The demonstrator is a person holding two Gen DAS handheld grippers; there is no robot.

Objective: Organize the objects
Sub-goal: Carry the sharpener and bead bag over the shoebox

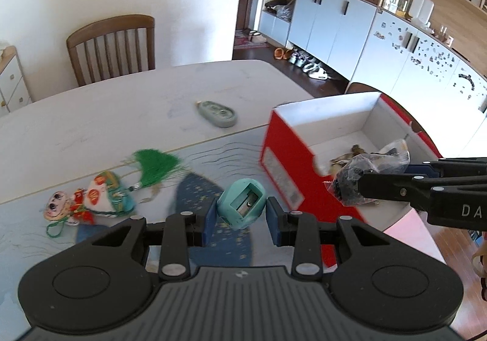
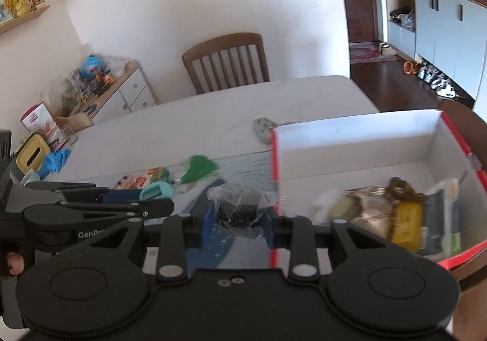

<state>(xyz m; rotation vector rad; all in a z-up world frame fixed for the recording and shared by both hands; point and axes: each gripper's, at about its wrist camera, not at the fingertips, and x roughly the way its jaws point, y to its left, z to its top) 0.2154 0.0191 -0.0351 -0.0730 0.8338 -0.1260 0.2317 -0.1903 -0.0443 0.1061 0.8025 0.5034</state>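
Note:
My left gripper [image 1: 242,219] is shut on a teal pencil sharpener [image 1: 242,204], lifted above the blue patterned mat [image 1: 231,246]. That sharpener [image 2: 156,191] also shows at the left of the right wrist view. My right gripper [image 2: 237,220] is shut on a crinkled clear plastic bag with dark contents [image 2: 237,207], held just left of the red box [image 2: 275,155]. In the left wrist view the bag [image 1: 356,179] hangs over the red box's [image 1: 286,164] near corner. The box holds several items, among them a yellow packet [image 2: 406,226].
A cloth ornament with a green tassel [image 1: 100,195] lies on the mat at the left. A grey-green oval case [image 1: 217,113] rests on the white table [image 1: 121,115]. A wooden chair [image 1: 112,48] stands behind the table. Blue gloves [image 2: 54,161] lie at the table's far-left corner.

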